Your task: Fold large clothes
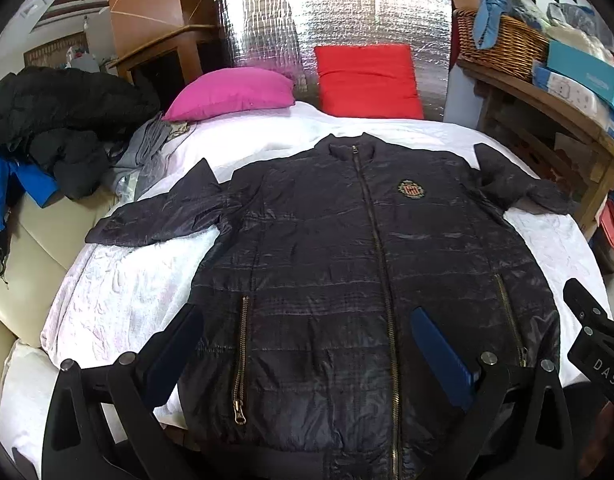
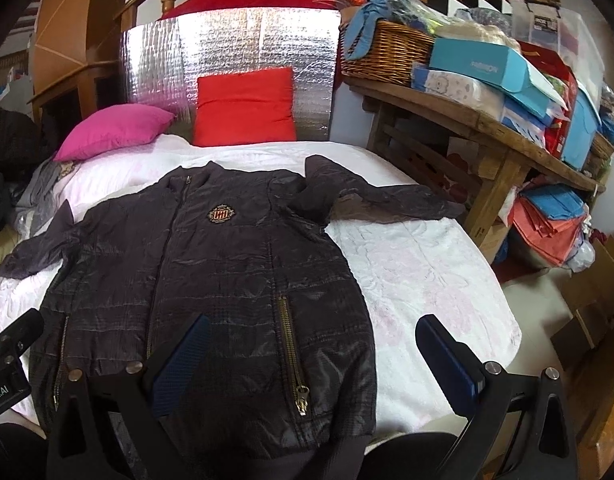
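The dark quilted zip-up jacket (image 1: pixel 347 264) is spread face-up, zipped, across the white bed (image 1: pixel 119 296), filling the frame's centre, sleeves splayed outward. Folding is judged not yet begun. Left tongs (image 1: pixel 307 344) and right tongs (image 2: pixel 315 352) are released, grasping nothing. Next, a sleeve would be gripped and folded inward.

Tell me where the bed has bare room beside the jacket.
Bare white bedspread lies between the jacket and the wooden table, below the sleeve. A narrower strip shows under the other sleeve. Crowded: pillows at the head, clothes pile.
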`<state>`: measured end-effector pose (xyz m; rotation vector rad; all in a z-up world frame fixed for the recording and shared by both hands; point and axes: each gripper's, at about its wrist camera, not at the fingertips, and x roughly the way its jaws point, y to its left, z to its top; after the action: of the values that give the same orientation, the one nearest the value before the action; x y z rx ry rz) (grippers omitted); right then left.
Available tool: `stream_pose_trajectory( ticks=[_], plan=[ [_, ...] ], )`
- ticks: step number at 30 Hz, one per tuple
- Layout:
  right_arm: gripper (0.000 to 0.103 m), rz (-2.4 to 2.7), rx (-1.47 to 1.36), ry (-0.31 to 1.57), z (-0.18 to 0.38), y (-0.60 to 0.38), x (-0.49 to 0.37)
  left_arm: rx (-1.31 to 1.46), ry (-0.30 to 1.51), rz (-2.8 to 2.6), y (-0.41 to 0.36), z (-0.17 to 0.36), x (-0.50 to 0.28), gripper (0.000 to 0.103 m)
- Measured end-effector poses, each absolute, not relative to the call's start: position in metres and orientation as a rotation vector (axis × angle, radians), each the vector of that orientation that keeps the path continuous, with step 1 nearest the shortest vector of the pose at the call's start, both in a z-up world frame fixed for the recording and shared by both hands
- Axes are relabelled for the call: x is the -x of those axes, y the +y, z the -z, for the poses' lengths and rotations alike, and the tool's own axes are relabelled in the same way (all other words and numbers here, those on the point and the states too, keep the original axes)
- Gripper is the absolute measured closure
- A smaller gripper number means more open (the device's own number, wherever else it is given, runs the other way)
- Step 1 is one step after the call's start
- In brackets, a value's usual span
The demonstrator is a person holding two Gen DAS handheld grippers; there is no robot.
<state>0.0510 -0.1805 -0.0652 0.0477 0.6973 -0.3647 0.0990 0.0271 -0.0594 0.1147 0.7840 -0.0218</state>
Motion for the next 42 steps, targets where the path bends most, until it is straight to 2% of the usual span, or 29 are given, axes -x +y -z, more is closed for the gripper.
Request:
stream_pose_trajectory(
  ticks=[13,19,28,35,42],
  plan=[
    [0.0,0.325,0.007,0.72,0.078,-0.168,-0.124,-0.116,0.773,-0.037,0.046,0.068,-0.154,0.0],
    [0.0,0.299,-0.082,0.766,0.091,-0.205,-0.179,-0.119,0.766,-0.082,0.049,0.072,-0.191,0.0],
    [0.0,0.357,-0.526,0.785,0.117,-0.361,-0.253,-0.148,0.856,-0.09,0.042,0.106,-0.246,0.0],
    [0.0,0.403,-1.078,0.602,0.158,-0.515,-0.24,-0.136,1.006,-0.035,0.043,0.168,-0.284,0.0],
    [0.0,0.431,-1.319,0.492,0.197,-0.583,-0.242,-0.113,1.059,-0.036,0.048,0.187,-0.299,0.0]
  ],
)
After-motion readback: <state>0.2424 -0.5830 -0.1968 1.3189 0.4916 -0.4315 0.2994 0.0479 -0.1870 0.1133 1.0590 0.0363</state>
